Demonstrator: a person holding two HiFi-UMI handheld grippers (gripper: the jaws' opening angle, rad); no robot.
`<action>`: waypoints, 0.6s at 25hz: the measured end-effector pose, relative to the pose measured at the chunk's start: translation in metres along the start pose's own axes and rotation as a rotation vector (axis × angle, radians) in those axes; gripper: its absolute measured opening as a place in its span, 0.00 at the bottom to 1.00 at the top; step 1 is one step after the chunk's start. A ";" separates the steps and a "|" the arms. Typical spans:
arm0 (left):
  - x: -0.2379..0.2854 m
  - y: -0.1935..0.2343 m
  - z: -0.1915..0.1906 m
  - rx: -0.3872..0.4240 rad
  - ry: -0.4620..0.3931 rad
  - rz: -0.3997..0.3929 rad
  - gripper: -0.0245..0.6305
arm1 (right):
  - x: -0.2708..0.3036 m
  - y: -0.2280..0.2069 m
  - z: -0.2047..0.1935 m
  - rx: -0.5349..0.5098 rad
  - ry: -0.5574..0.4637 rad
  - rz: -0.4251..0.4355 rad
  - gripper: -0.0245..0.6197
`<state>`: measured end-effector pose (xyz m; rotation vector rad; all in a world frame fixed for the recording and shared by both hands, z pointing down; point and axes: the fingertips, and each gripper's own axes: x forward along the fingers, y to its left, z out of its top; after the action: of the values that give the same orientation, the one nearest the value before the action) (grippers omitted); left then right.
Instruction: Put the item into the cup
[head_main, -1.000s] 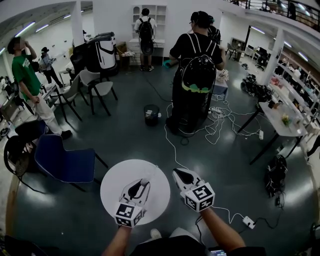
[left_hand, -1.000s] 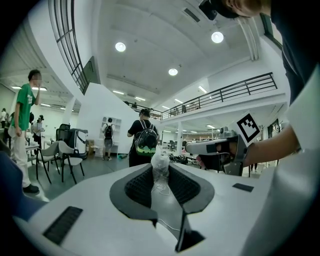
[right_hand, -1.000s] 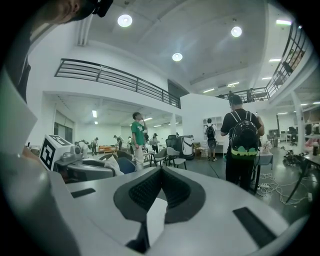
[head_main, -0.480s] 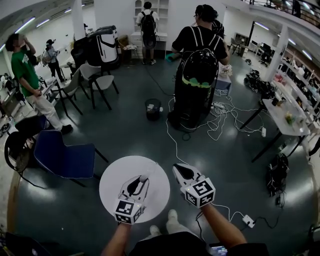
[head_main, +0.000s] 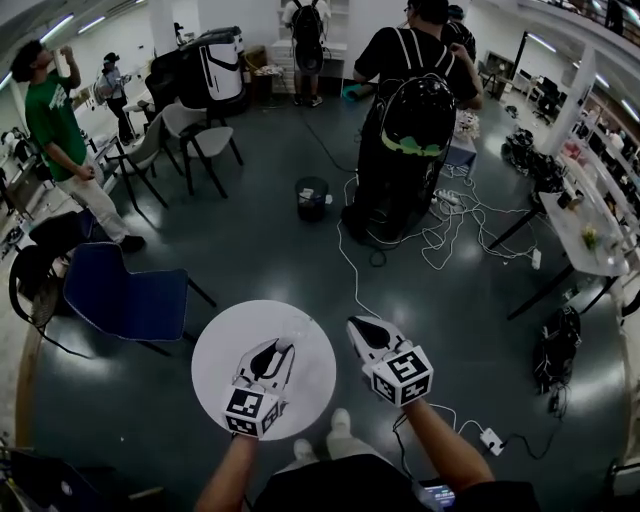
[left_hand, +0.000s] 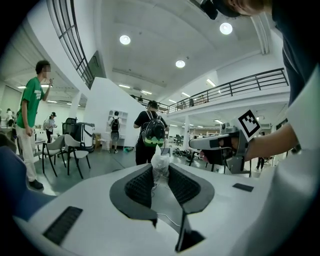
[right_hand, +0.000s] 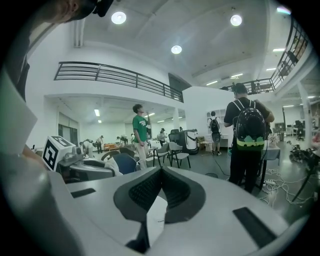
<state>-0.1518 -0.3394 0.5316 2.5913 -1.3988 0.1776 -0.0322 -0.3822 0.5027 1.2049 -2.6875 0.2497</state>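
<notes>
one round white table (head_main: 215, 345) below the left gripper (head_main: 275, 347), blue chair (head_main: 130, 300) beside

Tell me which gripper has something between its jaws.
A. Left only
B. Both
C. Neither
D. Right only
A: the left gripper pinches a clear, crumpled plastic wad at its tips, while the right gripper has its jaws together with nothing between them.
</notes>
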 end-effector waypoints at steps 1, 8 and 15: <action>0.005 0.003 -0.004 0.002 0.013 0.002 0.19 | 0.004 -0.004 -0.001 0.004 0.003 0.003 0.06; 0.037 0.018 -0.030 0.016 0.088 0.012 0.19 | 0.022 -0.028 -0.015 0.027 0.016 0.015 0.06; 0.069 0.022 -0.055 0.043 0.171 -0.025 0.19 | 0.032 -0.046 -0.043 0.050 0.059 0.022 0.06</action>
<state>-0.1332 -0.3947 0.6008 2.5570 -1.3161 0.4201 -0.0144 -0.4257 0.5550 1.1633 -2.6599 0.3525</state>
